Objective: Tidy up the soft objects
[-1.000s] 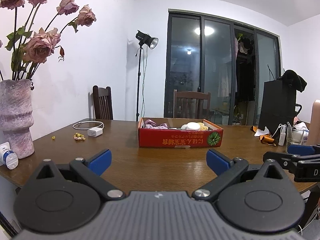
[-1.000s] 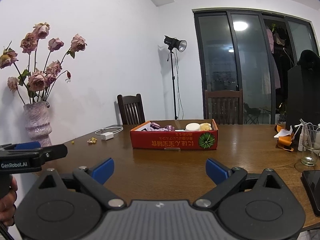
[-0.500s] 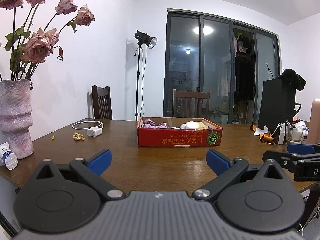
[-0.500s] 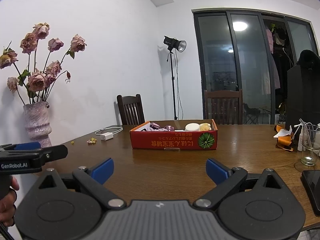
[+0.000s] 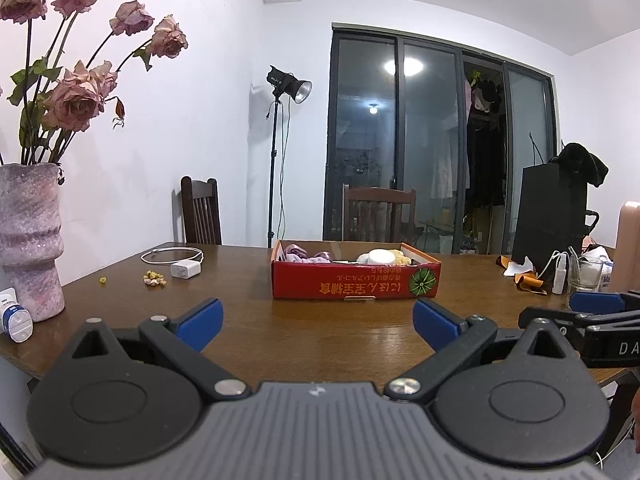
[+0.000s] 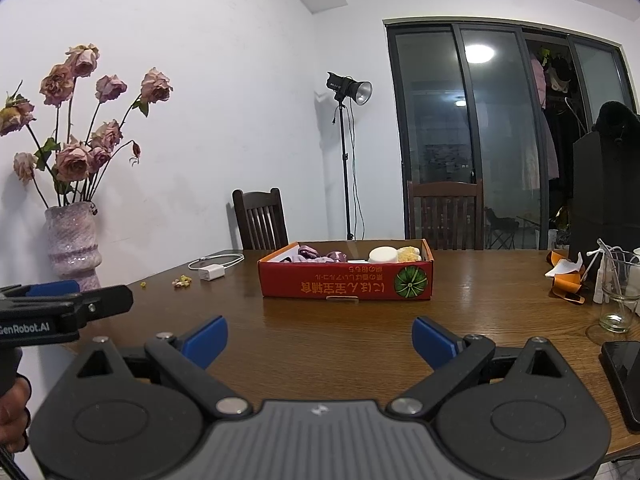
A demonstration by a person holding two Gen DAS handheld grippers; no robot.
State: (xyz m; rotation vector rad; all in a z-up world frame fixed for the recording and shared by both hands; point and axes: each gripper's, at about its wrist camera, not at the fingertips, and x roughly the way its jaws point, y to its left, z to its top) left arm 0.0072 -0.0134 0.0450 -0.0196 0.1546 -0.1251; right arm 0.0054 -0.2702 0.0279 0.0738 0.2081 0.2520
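Note:
A shallow red cardboard box (image 5: 356,282) (image 6: 344,282) sits mid-table. Inside it lie purple cloth (image 5: 306,257) (image 6: 318,254) at the left, and a white round pad (image 5: 380,257) (image 6: 383,255) with a yellow sponge-like piece (image 5: 402,257) (image 6: 409,254) at the right. My left gripper (image 5: 316,324) hovers open near the table's front edge, well short of the box, nothing between its blue pads. My right gripper (image 6: 320,338) is likewise open and empty, facing the box from a distance. Each gripper shows at the edge of the other's view.
A pink vase with dried roses (image 5: 30,236) (image 6: 72,248) stands at the left edge beside a small white tube (image 5: 16,316). A white charger with cable (image 5: 185,269) (image 6: 212,271), yellow crumbs (image 5: 154,278), a glass (image 6: 618,292), orange wrappers (image 6: 564,276) and a phone (image 6: 624,376) lie around.
Both views have barely shifted; the left gripper drifted slightly. Both grippers stay open and empty.

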